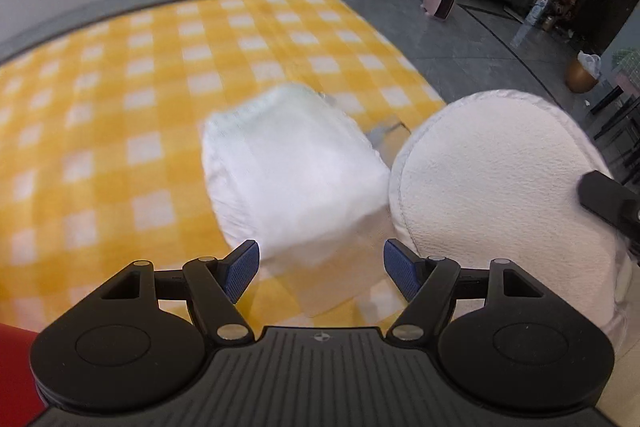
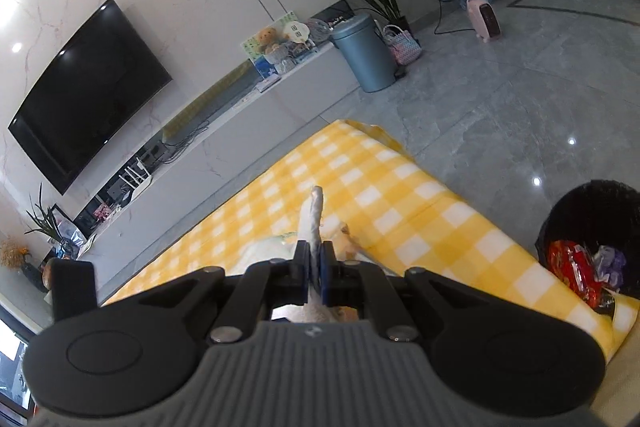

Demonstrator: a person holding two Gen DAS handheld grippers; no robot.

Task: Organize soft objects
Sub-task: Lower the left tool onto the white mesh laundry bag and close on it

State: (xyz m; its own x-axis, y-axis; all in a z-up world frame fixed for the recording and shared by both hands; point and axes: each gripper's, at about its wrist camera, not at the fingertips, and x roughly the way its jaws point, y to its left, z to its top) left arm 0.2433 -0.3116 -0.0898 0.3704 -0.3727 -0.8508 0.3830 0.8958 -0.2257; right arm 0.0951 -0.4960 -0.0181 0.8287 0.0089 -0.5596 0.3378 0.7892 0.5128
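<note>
A white square cushion (image 1: 292, 171) lies blurred on the yellow checked blanket (image 1: 120, 87), just ahead of my left gripper (image 1: 320, 267), which is open and empty. A round cream plush cushion (image 1: 492, 187) stands on edge to its right. My right gripper (image 2: 316, 267) is shut on the thin edge of that cream cushion (image 2: 314, 215), which sticks up between the pads. A black part of the right gripper (image 1: 608, 203) shows at the cushion's right edge in the left wrist view.
The blanket (image 2: 380, 195) covers a low surface over a grey tiled floor (image 2: 500, 99). A black waste bin (image 2: 592, 243) stands at the right. A blue-grey bin (image 2: 364, 51), a pink heater (image 2: 484, 19), a TV (image 2: 88, 91) and a white console stand farther off.
</note>
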